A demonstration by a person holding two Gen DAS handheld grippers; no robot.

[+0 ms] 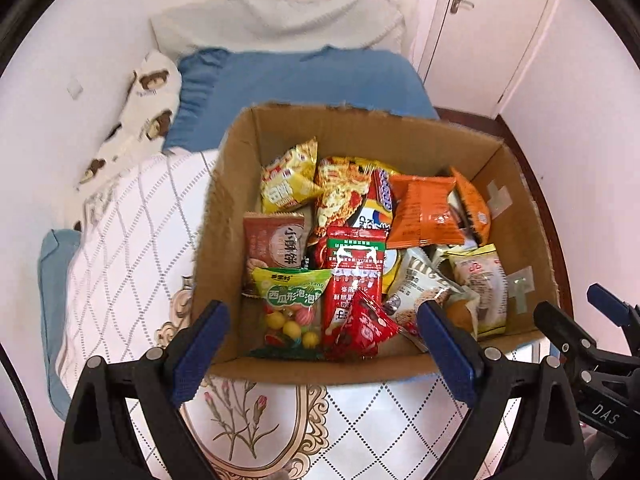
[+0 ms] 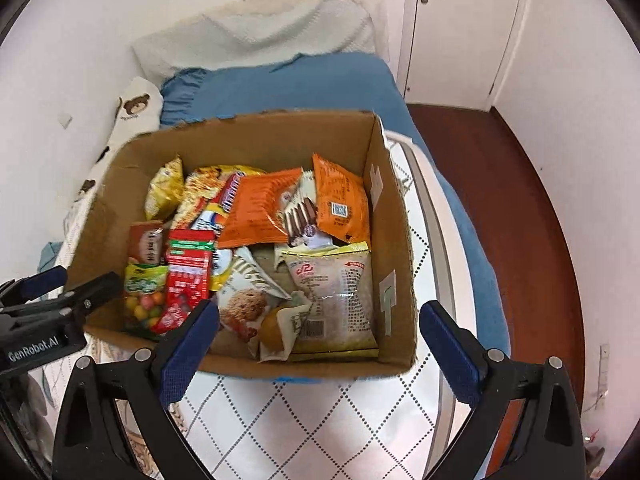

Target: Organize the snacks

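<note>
An open cardboard box (image 1: 224, 220) (image 2: 394, 264) stands on the bed, full of snack packets. In the left wrist view I see a green gumball bag (image 1: 292, 312), red packets (image 1: 352, 280), orange packets (image 1: 424, 212) and a yellow packet (image 1: 288, 180). The right wrist view shows a clear bread packet (image 2: 336, 300), a cookie packet (image 2: 244, 304) and orange packets (image 2: 340, 204). My left gripper (image 1: 324, 336) is open and empty just above the box's near edge. My right gripper (image 2: 320, 344) is open and empty over the box's near right corner.
The bed has a white diamond-pattern quilt (image 1: 120, 248) (image 2: 312, 424), a blue blanket (image 1: 304, 80), a bear-print pillow (image 1: 148, 100) and a white pillow (image 1: 280, 20). A white wall lies left, a door (image 2: 460, 28) and dark wood floor (image 2: 500, 220) right.
</note>
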